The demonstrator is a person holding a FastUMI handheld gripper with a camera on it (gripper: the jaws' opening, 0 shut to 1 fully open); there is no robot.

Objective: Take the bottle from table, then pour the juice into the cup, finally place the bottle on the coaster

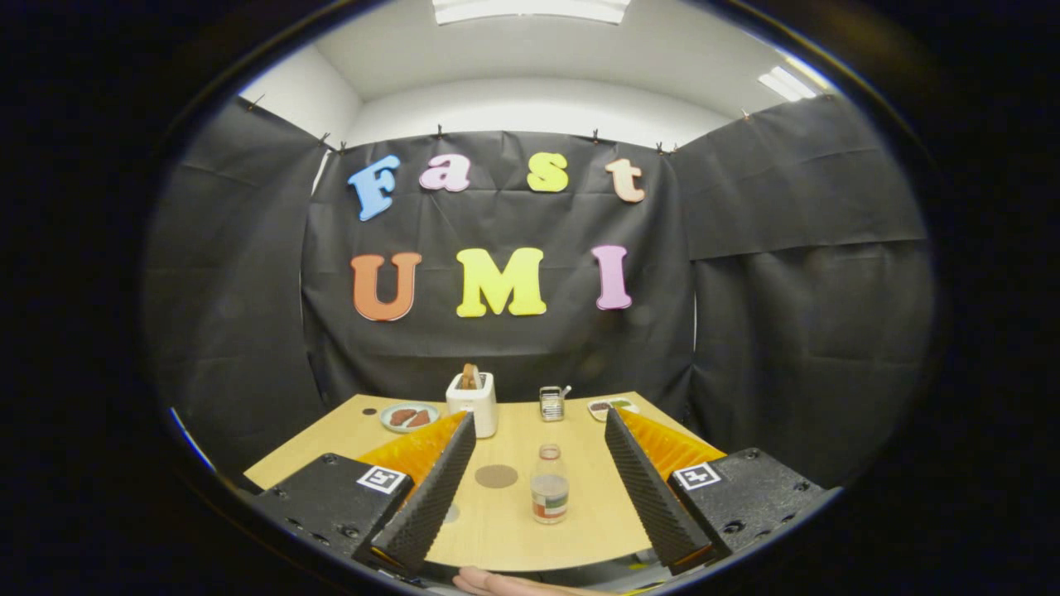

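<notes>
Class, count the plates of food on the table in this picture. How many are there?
2. One plate sits at the back, beside the toaster; another plate lies beyond the metal rack. Others may hide behind the open hand-held gripper.

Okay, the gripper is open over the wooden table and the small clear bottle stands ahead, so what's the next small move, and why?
Probably ease the gripper straight forward and a little down until the small clear plastic bottle sits between the fingers, then close. Its fingers are spread wide and touch nothing; the bottle stands upright on the light wooden table between and just ahead of them, with the round brown coaster beside it.
</notes>
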